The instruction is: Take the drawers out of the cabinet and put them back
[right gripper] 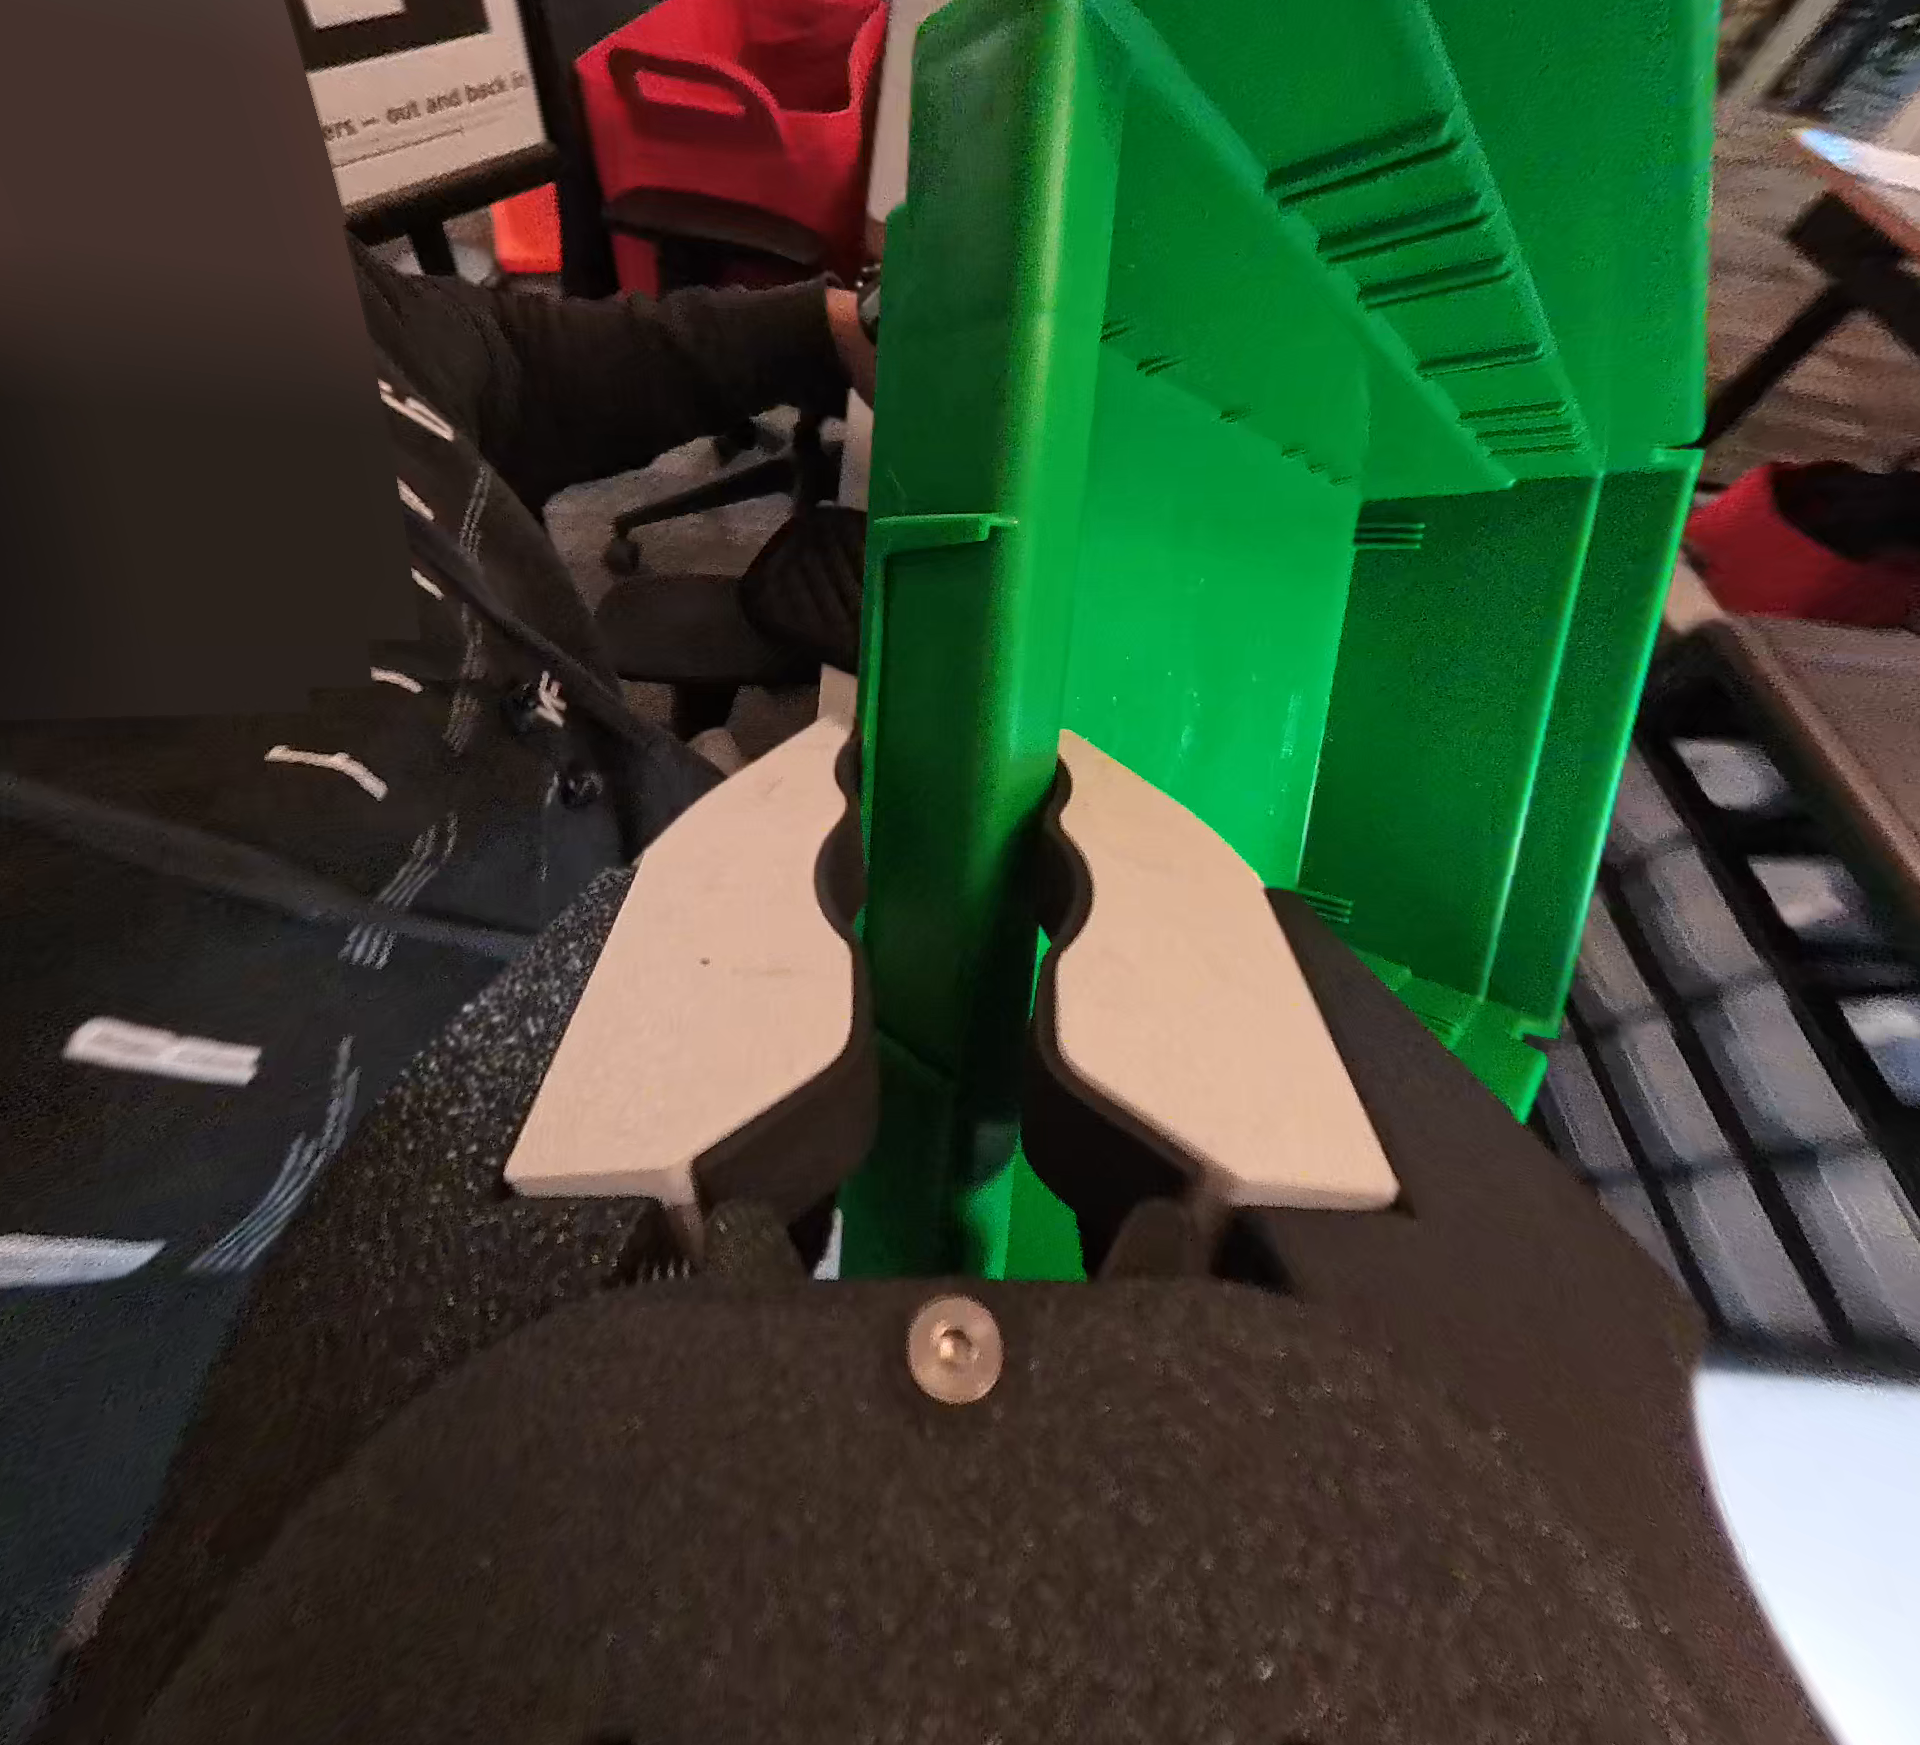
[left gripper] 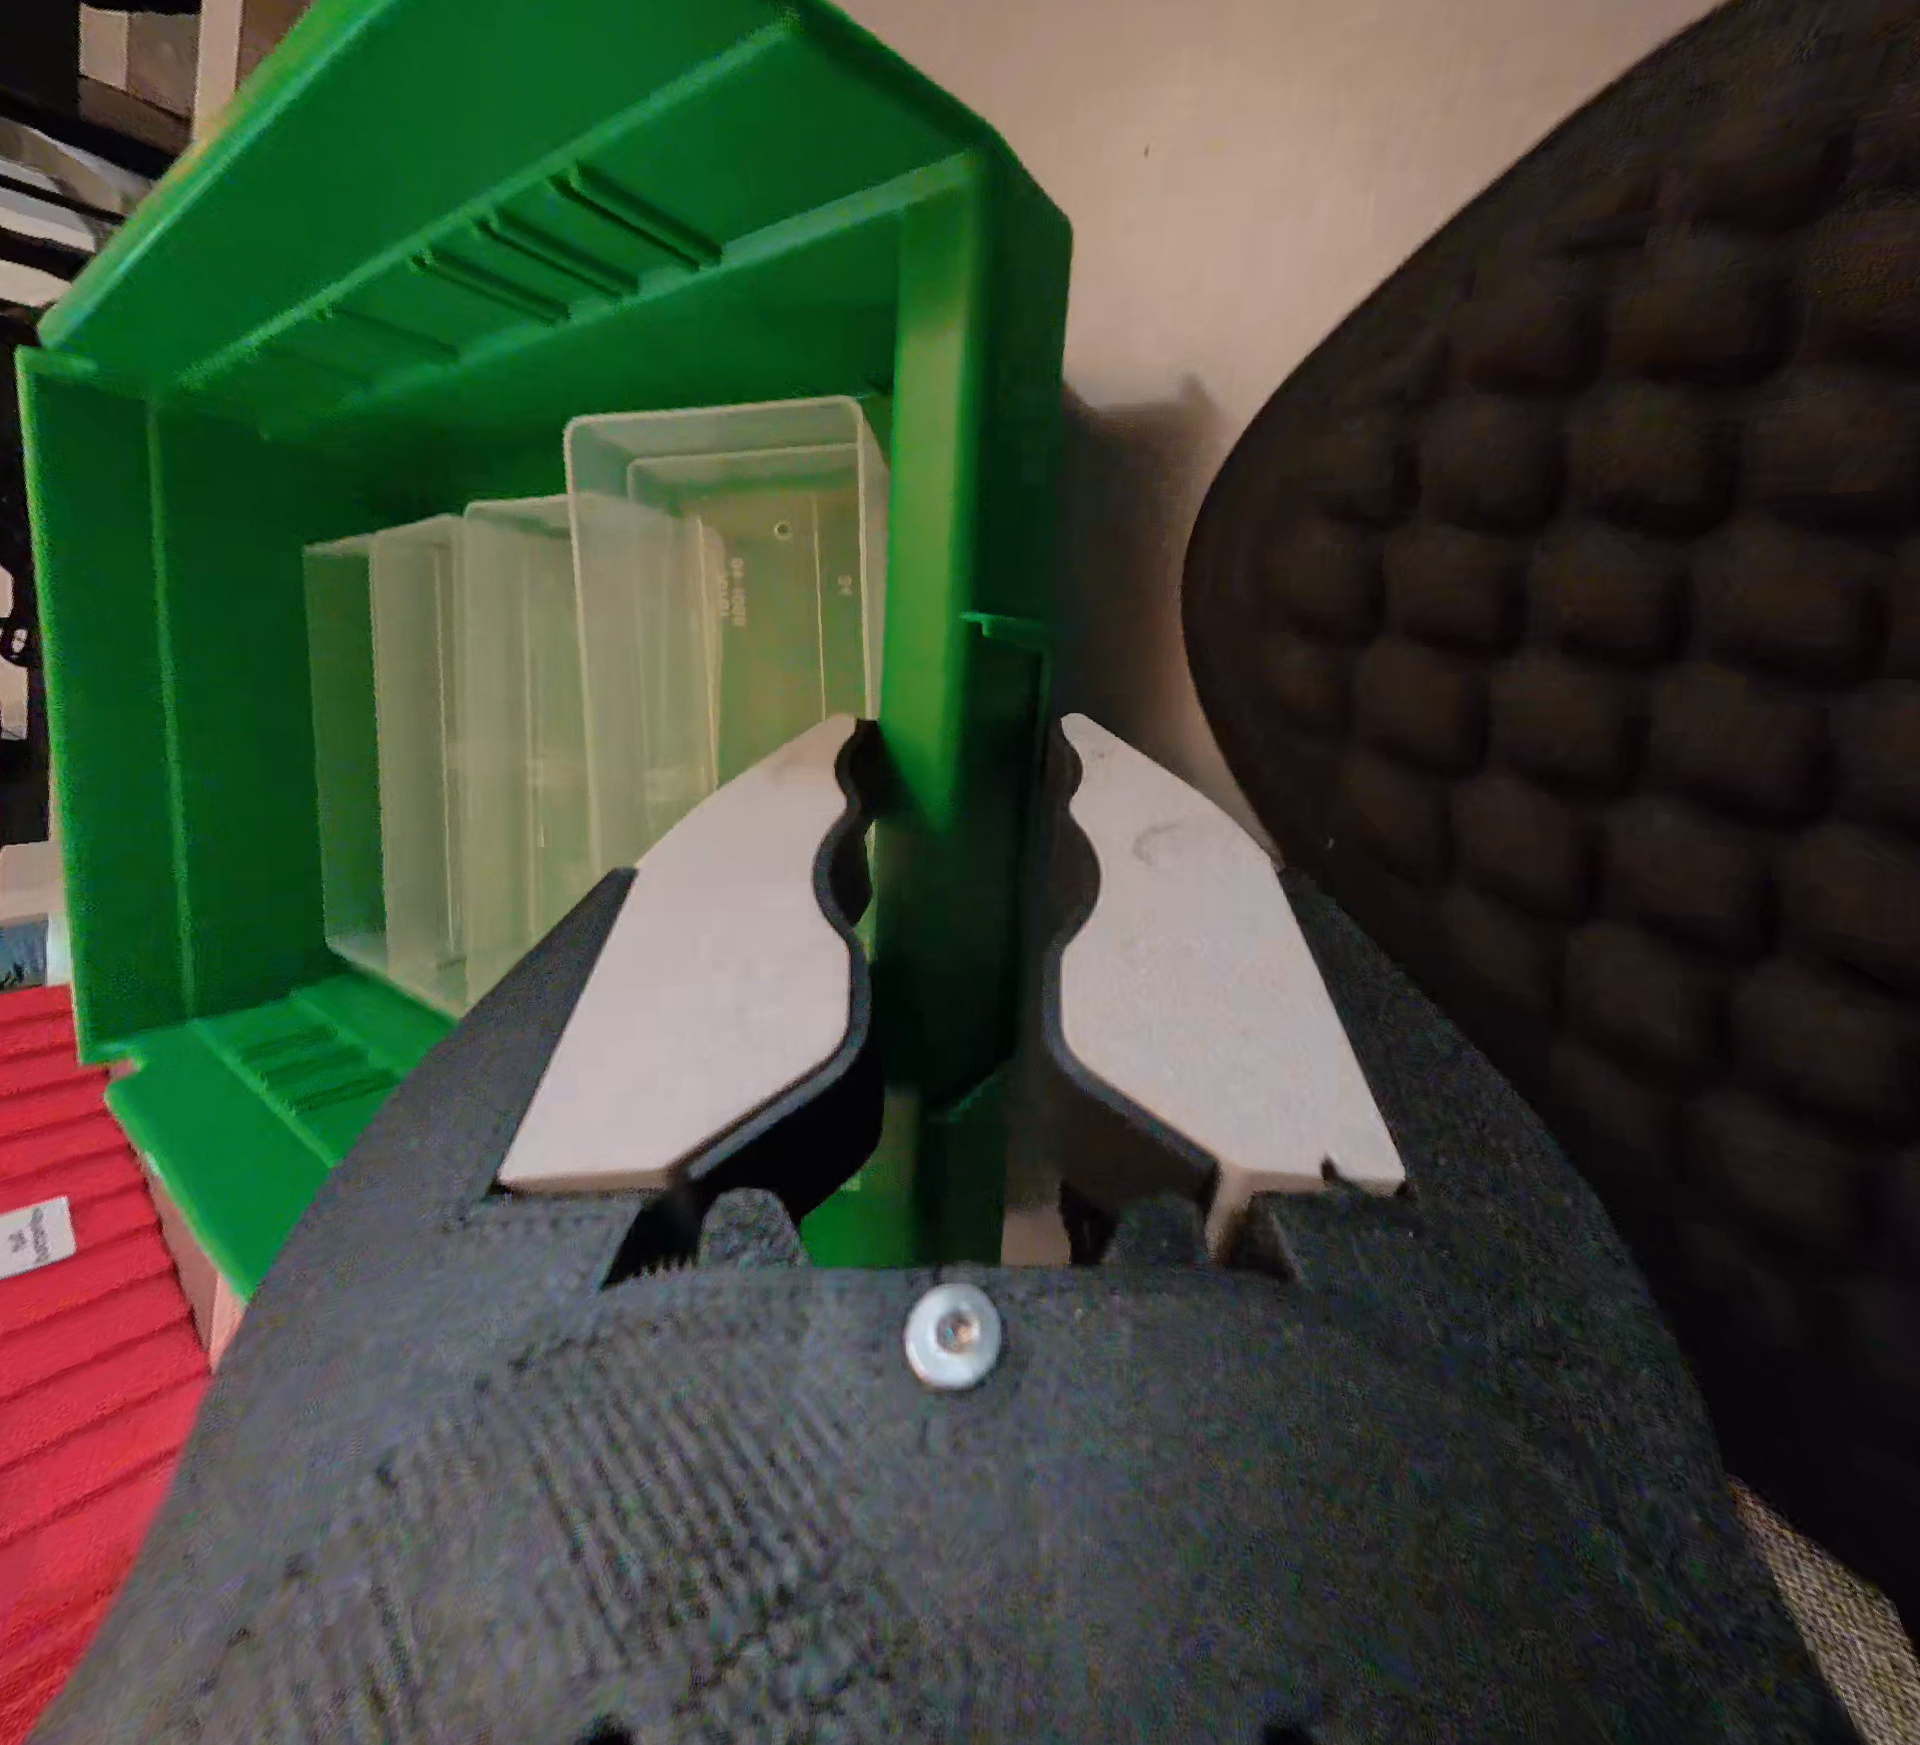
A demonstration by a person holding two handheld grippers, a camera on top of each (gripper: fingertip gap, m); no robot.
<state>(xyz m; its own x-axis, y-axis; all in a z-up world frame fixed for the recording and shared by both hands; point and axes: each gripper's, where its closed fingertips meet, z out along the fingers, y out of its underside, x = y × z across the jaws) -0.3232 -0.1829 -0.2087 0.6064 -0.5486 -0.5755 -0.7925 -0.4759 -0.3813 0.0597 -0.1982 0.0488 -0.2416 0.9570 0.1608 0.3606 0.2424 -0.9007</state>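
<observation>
Left wrist view: left tool clamped on side wall of green cabinet, clear drawers standing loosely inside, not in slots. Right wrist view: right tool clamped on opposite wall, cabinet lifted and tipped. Judged midway; reseating drawers left.

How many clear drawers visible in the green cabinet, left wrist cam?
4. Three stand side by side: left, middle, right. A fourth sits beside the wall that the left gripper grips. The fingers may hide more.
</observation>
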